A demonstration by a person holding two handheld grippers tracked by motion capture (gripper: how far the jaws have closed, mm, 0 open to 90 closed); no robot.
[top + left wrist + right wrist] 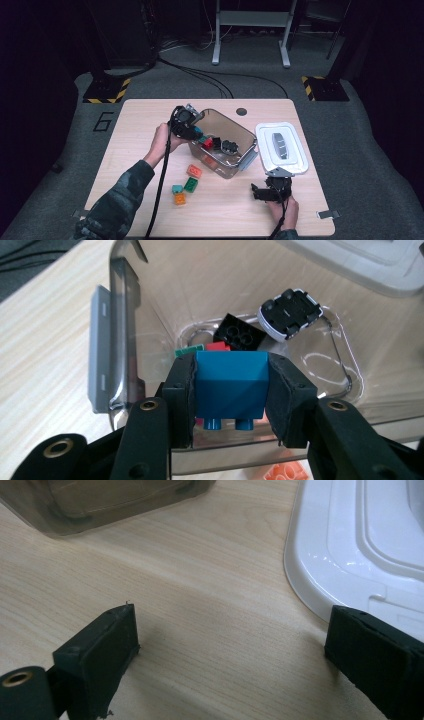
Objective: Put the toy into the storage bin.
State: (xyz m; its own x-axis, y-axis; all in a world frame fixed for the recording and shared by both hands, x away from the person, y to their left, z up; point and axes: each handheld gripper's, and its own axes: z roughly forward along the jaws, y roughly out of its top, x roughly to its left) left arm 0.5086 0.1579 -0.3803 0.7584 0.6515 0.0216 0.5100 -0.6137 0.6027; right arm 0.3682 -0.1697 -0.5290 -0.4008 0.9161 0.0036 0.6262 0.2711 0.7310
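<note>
The left tool (231,390) is clamped on a blue brick (231,385), studs facing back toward the camera, and it hangs over the open bin (239,131), above the bin's 9 o'clock wall. The grip on the brick's two flat sides looks chosen so it can drop straight in once the pads part. Inside the bin already lie a black brick (239,333), a red brick (218,346), a green piece (189,349) and a small toy car (290,314) on its roof; they sit toward the far end, so the near floor under the blue brick is free for it.

The right tool (230,645) rests low over the table (150,115) at the bin's 5 o'clock, its jaws wide apart with nothing between them, probably parked out of the way. The white lid (295,165) lies off the bin at its 3 o'clock, just ahead of that tool.

Loose bricks wait on the table at the bin's 7 o'clock: an orange brick (194,171), a green brick (190,184), a teal brick (177,189) and another orange one (180,199). The bin's latch (101,347) and rim are the only things the brick might catch on.
</note>
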